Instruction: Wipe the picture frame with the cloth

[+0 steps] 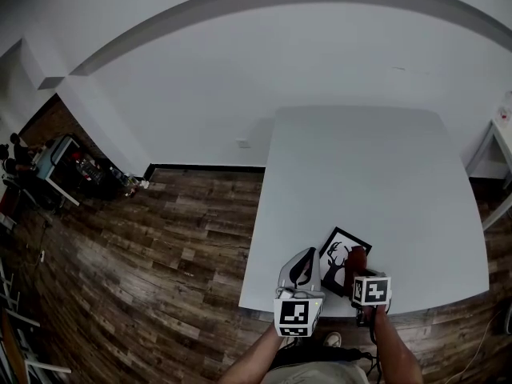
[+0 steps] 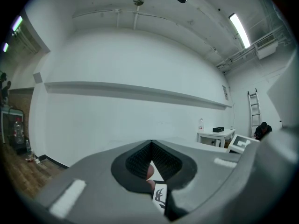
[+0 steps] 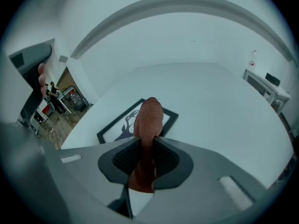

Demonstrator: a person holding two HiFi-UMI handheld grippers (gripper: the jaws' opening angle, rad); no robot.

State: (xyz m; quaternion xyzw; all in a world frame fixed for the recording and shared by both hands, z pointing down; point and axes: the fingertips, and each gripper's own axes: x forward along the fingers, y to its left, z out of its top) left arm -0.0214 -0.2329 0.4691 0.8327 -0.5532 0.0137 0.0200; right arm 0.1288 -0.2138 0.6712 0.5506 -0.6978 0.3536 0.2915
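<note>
The right hand-held gripper (image 3: pixel 152 143) has its jaws pinched tight on the rust-coloured cloth (image 3: pixel 150 118), a bunched fold of which pokes out past the tips. Directly ahead of that fold and a little to the left lies the picture frame (image 3: pixel 114 130), flat on the white counter (image 1: pixel 368 174) close to its near edge. It is set askew, and its longer side looks to run from near-left away to the far right of this hand-held gripper. I cannot tell whether the cloth is touching the glass or is only poised over it. Since this hand is the nearer of the two, the wipe should be a short push forward and down, then along that slanting length. Off to the left, just beside the frame's left corner, the left hand-held gripper (image 1: pixel 308 258) points out level towards the wall. Its jaws are drawn together at the tips with nothing clamped. Beyond the frame the counter stretches away towards the far wall.
</note>
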